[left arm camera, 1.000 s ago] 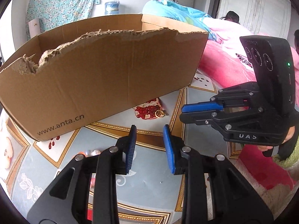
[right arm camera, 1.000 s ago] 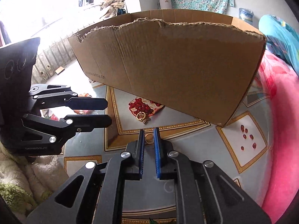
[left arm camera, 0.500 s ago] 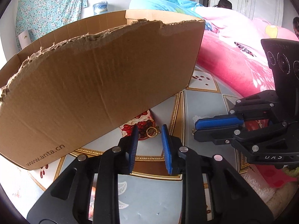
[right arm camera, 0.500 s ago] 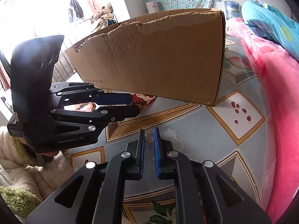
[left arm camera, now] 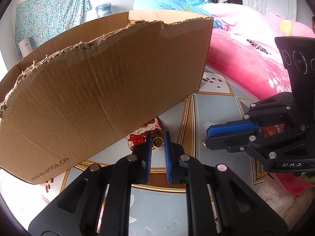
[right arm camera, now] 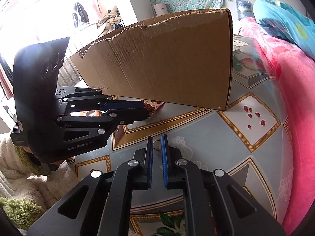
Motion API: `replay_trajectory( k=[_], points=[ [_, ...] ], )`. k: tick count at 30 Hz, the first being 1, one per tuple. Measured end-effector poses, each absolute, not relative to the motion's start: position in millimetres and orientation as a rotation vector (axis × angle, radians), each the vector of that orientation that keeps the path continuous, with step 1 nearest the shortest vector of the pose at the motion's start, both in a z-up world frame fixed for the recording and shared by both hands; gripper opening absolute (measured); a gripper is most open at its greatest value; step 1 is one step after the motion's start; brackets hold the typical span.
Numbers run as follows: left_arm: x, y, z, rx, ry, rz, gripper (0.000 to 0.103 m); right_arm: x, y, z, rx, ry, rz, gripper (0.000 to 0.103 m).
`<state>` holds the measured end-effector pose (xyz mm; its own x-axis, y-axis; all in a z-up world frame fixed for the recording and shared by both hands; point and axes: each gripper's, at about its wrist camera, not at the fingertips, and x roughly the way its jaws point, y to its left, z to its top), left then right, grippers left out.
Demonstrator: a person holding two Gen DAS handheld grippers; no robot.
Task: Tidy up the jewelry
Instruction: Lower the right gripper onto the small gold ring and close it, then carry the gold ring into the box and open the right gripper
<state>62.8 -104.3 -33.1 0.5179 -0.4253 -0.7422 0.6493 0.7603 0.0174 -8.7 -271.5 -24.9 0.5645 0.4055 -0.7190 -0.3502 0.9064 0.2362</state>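
The left gripper has its blue fingers set narrowly apart, and a gold pendant sits in the gap at their tips; whether the pads actually press it cannot be told. The pendant lies on the patterned desk just beside a red pomegranate print.

The right gripper holds a thin gold ring between its fingertips. The ring stands upright on edge, its open face turned toward the camera, and the blue pads flank it closely on each side.

Right behind both grippers stands a large cardboard box, its near wall torn ragged along the top edge, with a web address printed low on it. This wall blocks all sight of the box's inside from either camera. A pink blanket edges the desk on the right-hand side.

The left wrist view shows the right gripper from the side, its fingers lying level with the ring peeping out at the tips. The right wrist view shows the left gripper reaching to the foot of the box, but there its fingers hide the pendant. Only the right wrist view shows the fluffy white and green rug at lower left, and the scattered red seeds printed on a white panel of the desk.
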Motion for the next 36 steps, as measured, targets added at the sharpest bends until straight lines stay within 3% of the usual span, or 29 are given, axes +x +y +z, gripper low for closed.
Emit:
replay_trajectory(
  k=[18,25,36],
  points=[
    [46.1,-89.2,-33.6,0.261,0.799,-0.658,0.011,-7.5,-256.3,-12.4,-0.045,0.855,0.414,0.010],
    [42.8,-83.2,-28.3,0.243,0.785,-0.661,0.011,-2.8,-241.9,-15.1,-0.172,0.876,0.421,0.018],
    [35.6,-74.1,-16.7,0.222,0.751,-0.660,0.011,0.2,-242.3,-17.3,-0.163,0.881,0.437,0.010]
  ],
)
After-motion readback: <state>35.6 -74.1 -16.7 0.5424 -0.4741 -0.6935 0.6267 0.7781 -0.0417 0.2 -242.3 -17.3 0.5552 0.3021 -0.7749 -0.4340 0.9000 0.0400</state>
